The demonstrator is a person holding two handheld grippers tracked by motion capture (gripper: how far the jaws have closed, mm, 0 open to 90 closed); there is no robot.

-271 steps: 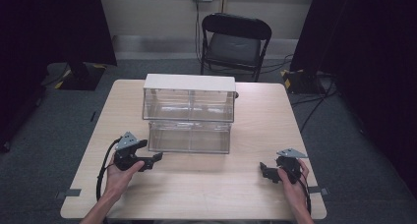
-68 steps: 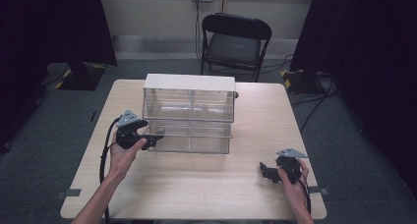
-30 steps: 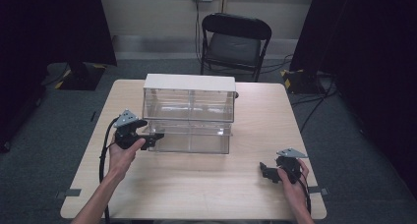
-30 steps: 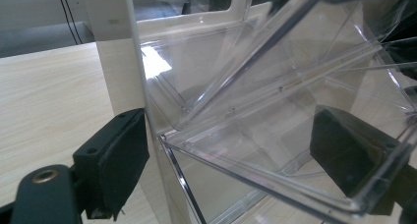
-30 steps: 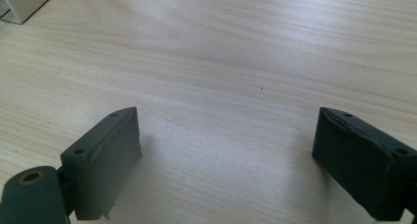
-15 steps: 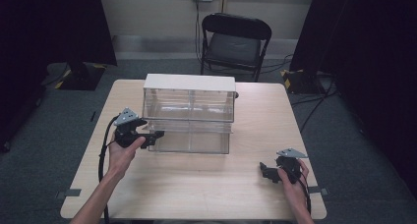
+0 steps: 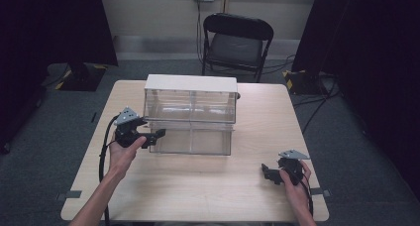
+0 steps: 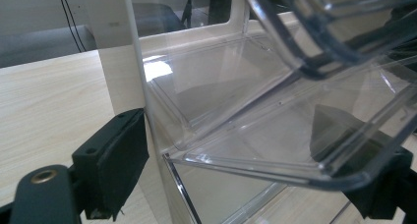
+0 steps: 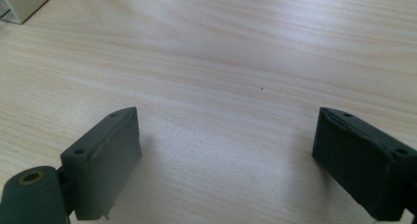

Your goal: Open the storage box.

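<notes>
On the wooden counter (image 7: 198,186) we see a clear plastic drawer unit (image 7: 190,102) with a white top, standing a little toward the far edge, and its lower drawer (image 7: 193,139) is drawn out toward us. At that drawer's left front corner we hold the left hand-held gripper (image 7: 157,135); in the left gripper view its jaws stand spread, one pad outside the unit's white side wall and the other beyond the clear drawer front, so the corner sits between them, though we cannot tell whether either pad presses on it. Well apart, near the counter's right front corner, we rest the right hand-held gripper (image 7: 266,172), its jaws spread wide over bare wood with nothing between them. We count one drawer unit with two tiers, two hand-held grippers, and one black folding chair (image 7: 236,40) behind the counter. Between the drawer front and the near edge lies a broad bare stretch of counter, and bare margins flank the unit on both sides.
</notes>
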